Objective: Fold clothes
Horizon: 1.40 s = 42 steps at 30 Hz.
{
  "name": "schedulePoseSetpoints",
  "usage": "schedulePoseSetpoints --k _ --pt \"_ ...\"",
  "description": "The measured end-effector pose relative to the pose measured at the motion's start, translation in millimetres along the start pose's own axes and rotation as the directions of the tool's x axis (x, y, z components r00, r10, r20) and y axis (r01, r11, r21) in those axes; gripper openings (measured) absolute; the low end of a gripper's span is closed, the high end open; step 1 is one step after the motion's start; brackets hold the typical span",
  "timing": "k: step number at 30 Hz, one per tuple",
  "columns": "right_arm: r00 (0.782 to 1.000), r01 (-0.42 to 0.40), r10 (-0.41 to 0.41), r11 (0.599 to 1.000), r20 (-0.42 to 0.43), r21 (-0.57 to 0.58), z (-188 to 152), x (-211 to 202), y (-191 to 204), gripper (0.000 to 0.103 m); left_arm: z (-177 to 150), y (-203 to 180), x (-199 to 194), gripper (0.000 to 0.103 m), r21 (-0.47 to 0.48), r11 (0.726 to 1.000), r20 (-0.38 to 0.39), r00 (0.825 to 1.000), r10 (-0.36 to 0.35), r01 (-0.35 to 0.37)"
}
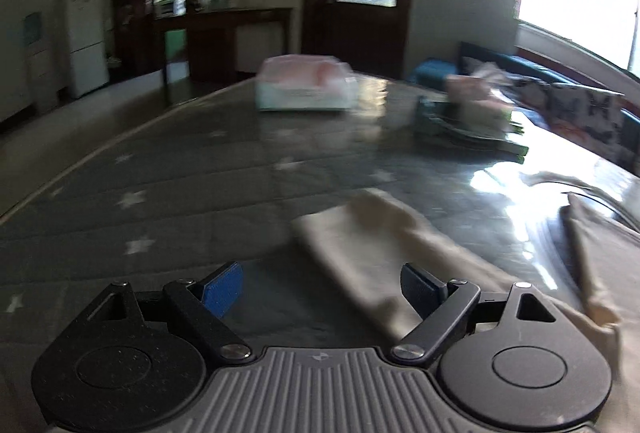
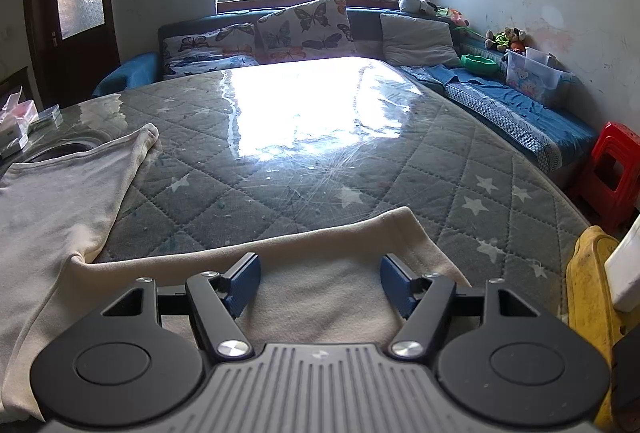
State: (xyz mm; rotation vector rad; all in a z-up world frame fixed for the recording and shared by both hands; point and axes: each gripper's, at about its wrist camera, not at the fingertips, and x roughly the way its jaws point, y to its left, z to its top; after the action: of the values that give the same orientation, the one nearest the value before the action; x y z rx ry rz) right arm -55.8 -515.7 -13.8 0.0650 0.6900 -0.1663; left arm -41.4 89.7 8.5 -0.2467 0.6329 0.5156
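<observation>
A cream garment (image 2: 60, 201) lies spread on the table (image 2: 320, 153), which has a grey quilted star cover under a shiny clear sheet. One folded-over part of the garment (image 2: 328, 265) stretches across the near edge, and my right gripper (image 2: 320, 283) hovers open just above it, its pads not touching the cloth. In the blurred left wrist view a long cream sleeve (image 1: 360, 253) runs diagonally over the table (image 1: 160, 193). My left gripper (image 1: 320, 285) stands wide open over the sleeve's near end, with the cloth passing beneath the right finger (image 1: 416, 291) and nothing gripped.
A white box with pink contents (image 1: 306, 89) sits at the far side of the table, beside a stack of green books (image 1: 472, 137). A sofa with butterfly cushions (image 2: 300, 25) runs under the window. A red stool (image 2: 616, 173) and a yellow object (image 2: 592, 293) stand at the right.
</observation>
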Motion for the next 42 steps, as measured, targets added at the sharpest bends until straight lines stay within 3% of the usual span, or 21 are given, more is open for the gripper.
schedulePoseSetpoints --k 8,12,14,18,21,24,29,34,38,40,42 --pt "1.000 0.007 -0.007 1.000 -0.003 0.000 1 0 1 0.069 16 1 7 0.086 0.050 0.998 0.027 0.999 -0.032 0.031" --pt "1.000 0.012 -0.012 1.000 -0.006 0.001 1 0 1 0.072 21 -2 20 0.050 0.067 0.998 0.013 1.000 -0.006 0.006" --pt "1.000 0.016 -0.016 1.000 -0.006 0.003 1 1 0 0.074 20 0 24 0.043 0.071 0.997 0.018 1.000 0.016 -0.017" --pt "1.000 0.016 -0.016 1.000 -0.006 0.003 1 1 0 0.075 23 3 21 0.044 0.079 0.997 0.008 1.000 0.024 -0.025" --pt "1.000 0.016 -0.016 1.000 -0.006 0.002 1 1 0 0.075 29 -3 13 0.043 0.108 0.994 0.061 0.998 0.011 -0.018" --pt "1.000 0.018 -0.018 1.000 -0.005 0.004 0 1 1 0.075 35 -16 8 0.043 0.153 0.987 0.078 0.995 -0.065 0.053" --pt "1.000 0.020 -0.020 1.000 -0.004 0.007 0 1 2 0.076 38 -37 29 0.042 0.206 0.972 0.012 0.993 -0.118 0.113" --pt "1.000 0.022 -0.022 1.000 -0.007 0.006 1 2 1 0.078 36 -37 47 0.047 0.226 0.973 0.007 0.998 -0.057 0.053" --pt "1.000 0.022 -0.022 1.000 -0.009 0.004 1 2 1 0.078 37 -35 40 0.046 0.188 0.981 -0.006 0.999 -0.049 0.049" --pt "1.000 0.022 -0.022 1.000 -0.011 0.002 2 1 1 0.078 34 -41 26 0.046 0.199 0.975 -0.002 0.994 -0.106 0.104" --pt "1.000 0.022 -0.022 1.000 -0.012 -0.002 2 0 2 0.078 28 -50 7 0.046 0.209 0.955 -0.017 0.977 -0.210 0.209"
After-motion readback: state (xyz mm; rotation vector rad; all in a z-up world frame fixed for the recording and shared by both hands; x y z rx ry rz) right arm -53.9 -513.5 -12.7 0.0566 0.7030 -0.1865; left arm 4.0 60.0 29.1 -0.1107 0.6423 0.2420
